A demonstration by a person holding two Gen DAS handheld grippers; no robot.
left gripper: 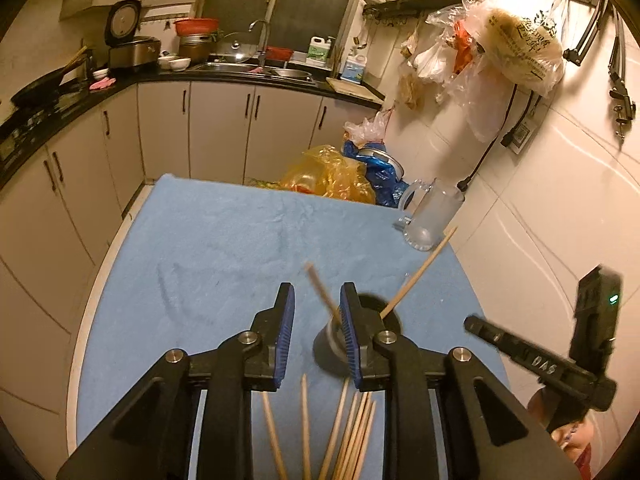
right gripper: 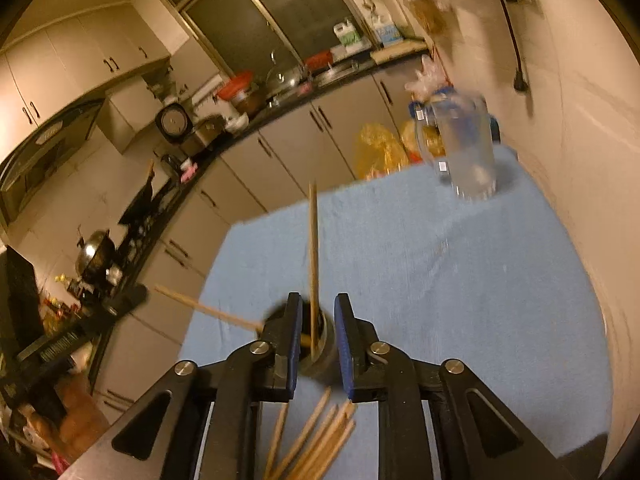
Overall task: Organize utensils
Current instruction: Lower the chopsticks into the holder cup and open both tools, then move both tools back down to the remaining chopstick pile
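Chopsticks [left gripper: 418,276] in dark holder [left gripper: 332,346], both grippers parted above

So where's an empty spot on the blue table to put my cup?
The blue cloth is bare across its middle and left, from the far edge down to the grippers. Crowded spots: the dark holder with two chopsticks, the loose chopsticks near you, and the glass mug at the far right corner.
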